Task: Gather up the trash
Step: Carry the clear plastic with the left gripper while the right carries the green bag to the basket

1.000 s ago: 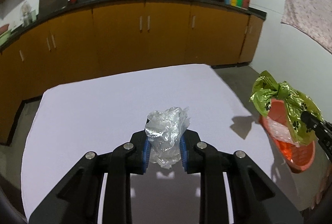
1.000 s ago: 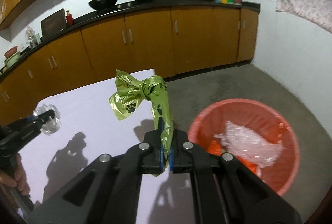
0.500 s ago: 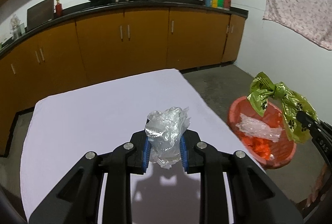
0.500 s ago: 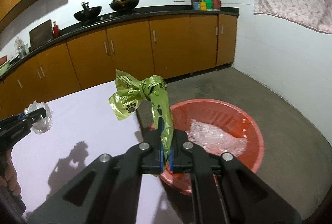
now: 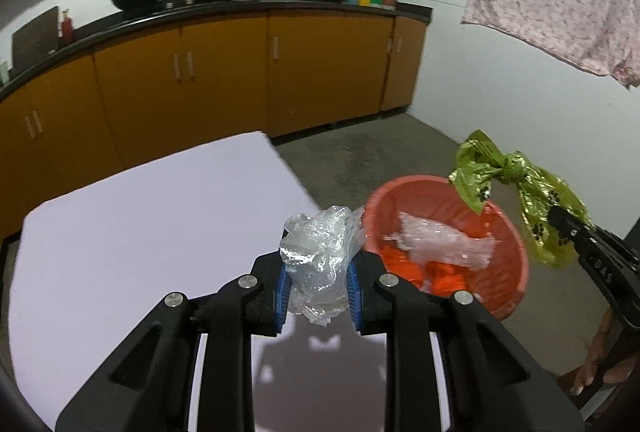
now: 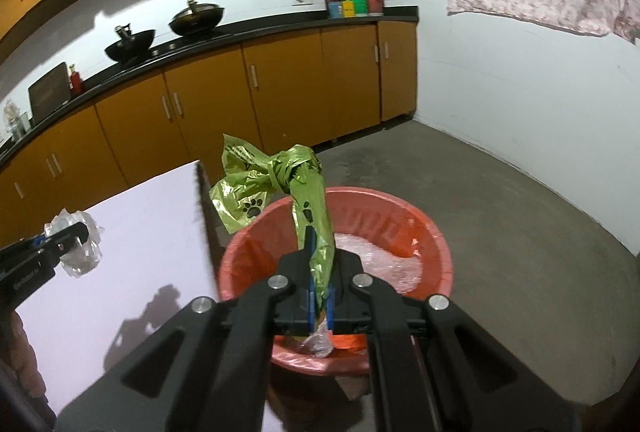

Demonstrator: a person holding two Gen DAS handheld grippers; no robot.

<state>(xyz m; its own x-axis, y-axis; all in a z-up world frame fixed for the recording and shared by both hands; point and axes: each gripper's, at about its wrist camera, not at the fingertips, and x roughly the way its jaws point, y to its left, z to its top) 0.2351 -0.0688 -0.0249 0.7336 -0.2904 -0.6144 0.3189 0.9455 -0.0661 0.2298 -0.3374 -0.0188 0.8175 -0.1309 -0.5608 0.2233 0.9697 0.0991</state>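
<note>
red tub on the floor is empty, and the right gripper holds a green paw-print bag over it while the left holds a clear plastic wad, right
Not quite: the red tub is not empty. The right wrist view shows crumpled clear plastic already lying inside it. The rest holds: the right gripper pinches the green paw-print bag over the tub, and the left gripper holds the clear plastic wad.

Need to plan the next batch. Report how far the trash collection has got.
Done: clear plastic already lies in the red bin. In hand: right claw clamps the green bag above the bin; left claw grips a clear plastic wad over the table. Left: drop both in.
</note>
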